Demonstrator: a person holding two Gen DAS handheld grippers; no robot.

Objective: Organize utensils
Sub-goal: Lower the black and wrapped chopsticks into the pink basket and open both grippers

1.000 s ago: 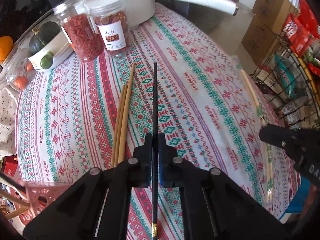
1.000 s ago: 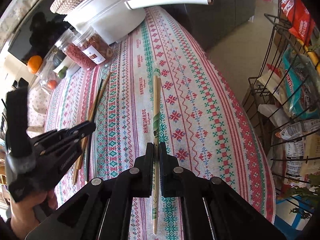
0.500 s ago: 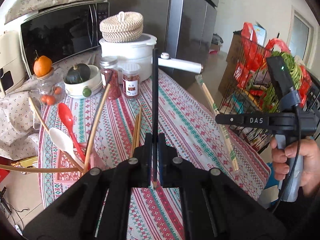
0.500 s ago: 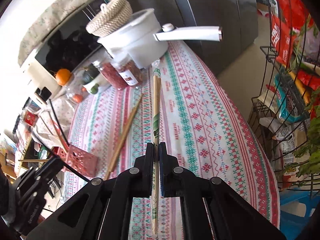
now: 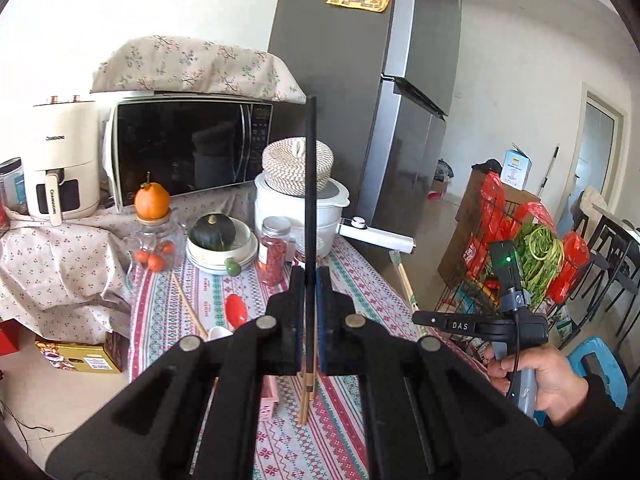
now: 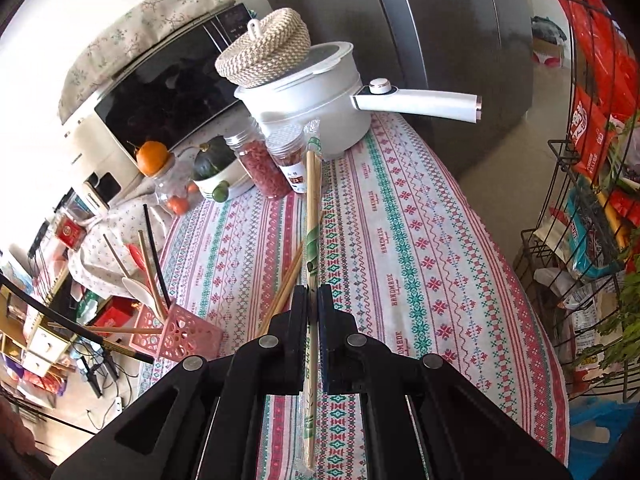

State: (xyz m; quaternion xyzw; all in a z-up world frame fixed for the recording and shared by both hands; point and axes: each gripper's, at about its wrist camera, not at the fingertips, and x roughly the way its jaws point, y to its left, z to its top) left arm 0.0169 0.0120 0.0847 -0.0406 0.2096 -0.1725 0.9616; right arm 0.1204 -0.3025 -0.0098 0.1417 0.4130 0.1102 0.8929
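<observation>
My left gripper (image 5: 310,276) is shut on a black chopstick (image 5: 310,184), which stands up in front of the microwave, well above the table. My right gripper (image 6: 314,292) is shut on a pair of wooden chopsticks in a clear wrapper (image 6: 312,208), lifted over the patterned tablecloth (image 6: 420,240). In the left wrist view, that gripper (image 5: 420,316) shows at the right in a person's hand (image 5: 556,376). A pink holder (image 6: 180,332) at the table's left edge holds spoons and chopsticks. Loose wooden chopsticks (image 6: 284,292) lie on the cloth beside it.
A white pot with a long handle (image 6: 304,100) and two jars (image 6: 264,168) stand at the table's far end, with bowls and fruit to their left. A wire rack of groceries (image 6: 580,200) stands to the right of the table. Behind are the microwave (image 5: 188,152) and fridge (image 5: 392,120).
My left gripper rose and tipped upward with the black chopstick, from looking down at the cloth to facing the microwave. My right gripper lifted the wrapped chopsticks higher above the table.
</observation>
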